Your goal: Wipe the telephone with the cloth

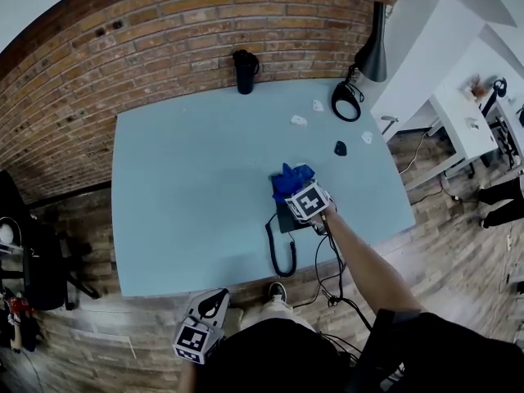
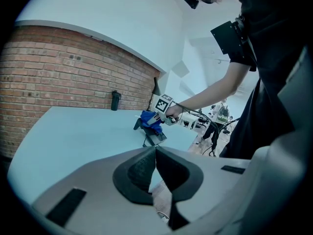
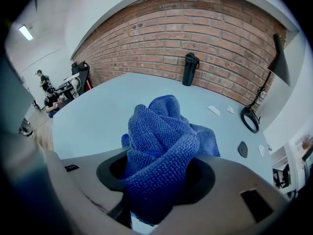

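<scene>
Snugly within right hand-held gripper (image 3: 157,177): cloth (image 3: 164,131)

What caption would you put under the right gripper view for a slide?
The right gripper clamps a bunched blue cloth over a pale blue table, brick wall behind.
</scene>
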